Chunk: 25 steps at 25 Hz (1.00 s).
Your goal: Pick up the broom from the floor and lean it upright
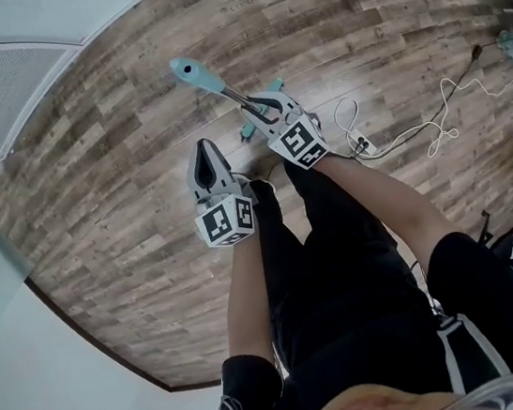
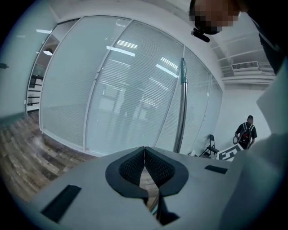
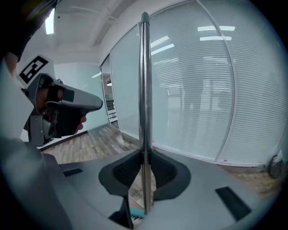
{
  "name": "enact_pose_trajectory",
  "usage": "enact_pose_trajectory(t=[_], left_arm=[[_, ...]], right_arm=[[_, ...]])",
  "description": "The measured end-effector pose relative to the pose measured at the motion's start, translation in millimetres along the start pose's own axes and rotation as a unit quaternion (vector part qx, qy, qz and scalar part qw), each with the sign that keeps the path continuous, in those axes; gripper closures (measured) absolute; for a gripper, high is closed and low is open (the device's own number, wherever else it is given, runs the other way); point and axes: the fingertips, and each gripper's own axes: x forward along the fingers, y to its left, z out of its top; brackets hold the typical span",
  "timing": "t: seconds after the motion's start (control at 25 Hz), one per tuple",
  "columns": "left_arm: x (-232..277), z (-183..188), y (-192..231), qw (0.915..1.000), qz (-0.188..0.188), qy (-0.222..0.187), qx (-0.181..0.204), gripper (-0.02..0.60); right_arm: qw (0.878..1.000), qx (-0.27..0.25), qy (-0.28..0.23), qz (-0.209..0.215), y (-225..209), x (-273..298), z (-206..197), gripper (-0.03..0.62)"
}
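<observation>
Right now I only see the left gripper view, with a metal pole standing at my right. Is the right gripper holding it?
Observer: Yes, the right gripper view shows the right gripper clamped on the broom pole.
Operator: Is my left gripper touching it?
Observer: No; in the head view the left gripper sits beside it, apart.
Operator: Any trip hazards?
Observer: A white cable lies on the floor to the person's right.
</observation>
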Motion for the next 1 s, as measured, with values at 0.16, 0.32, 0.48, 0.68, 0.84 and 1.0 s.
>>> enact_pose_trajectory(t=[0.16,0.32,0.48,0.68,0.84,1.0], left_arm=[[-26,19,-37,0.9995,-0.021,0.011,0.021,0.561],[-44,45,-51,0.9993,-0.022,0.020,0.024,0.561],[-46,76,-66,0.9996,-0.020,0.003,0.018,0.561],[-39,94,-99,0.9989,-0.032,-0.013,0.033,0.561],[-27,103,-126,0.9971,-0.053,-0.020,0.051,0.561],[-19,121,-143,0.9951,-0.063,-0.041,0.065,0.561]], right_arm=[[1.000,0.025,-0.008,-0.011,10,-57,33,0.517],[0.998,0.056,-0.025,-0.018,11,-97,67,0.517],[0.997,0.062,-0.051,-0.004,2,-128,97,0.517],[0.994,0.064,-0.086,-0.037,-23,-160,126,0.517],[0.992,0.057,-0.109,-0.037,-43,-169,146,0.517],[0.989,0.049,-0.127,-0.052,-63,-183,157,0.517]])
